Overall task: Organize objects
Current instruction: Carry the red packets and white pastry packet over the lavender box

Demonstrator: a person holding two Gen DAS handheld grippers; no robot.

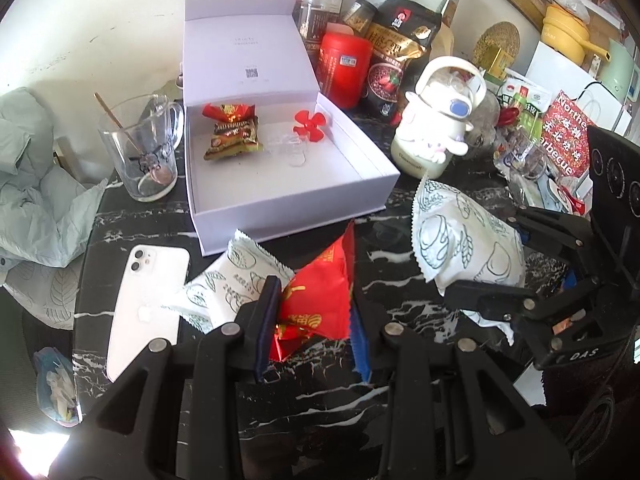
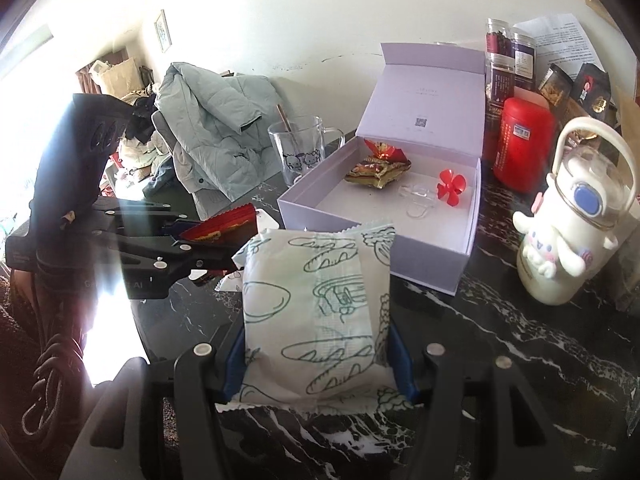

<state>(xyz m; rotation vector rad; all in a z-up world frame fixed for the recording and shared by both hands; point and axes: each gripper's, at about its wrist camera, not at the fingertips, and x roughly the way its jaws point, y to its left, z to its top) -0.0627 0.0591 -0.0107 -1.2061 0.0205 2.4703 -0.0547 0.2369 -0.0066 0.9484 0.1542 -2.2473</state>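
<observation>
My left gripper (image 1: 312,320) is shut on a red snack packet (image 1: 320,292), held just above the black marble table (image 1: 400,288). My right gripper (image 2: 320,360) is shut on a white bread packet (image 2: 316,312) printed with green loaves; its blue pads press on both sides. In the left wrist view the right gripper (image 1: 486,256) hangs at the right with that white bread packet (image 1: 460,232). The left gripper (image 2: 208,242) appears at the left of the right wrist view. An open lavender box (image 1: 288,216) (image 2: 432,264) holds snack packets (image 1: 232,136) and a red propeller (image 1: 308,122).
A second white packet (image 1: 236,284) and a white phone (image 1: 146,308) lie near the left gripper. A glass mug (image 1: 140,152) stands left of the box. A red canister (image 1: 344,68), jars, bags and a white cartoon bottle (image 1: 436,128) crowd the right and back. A pale green jacket (image 2: 216,120) lies at the left.
</observation>
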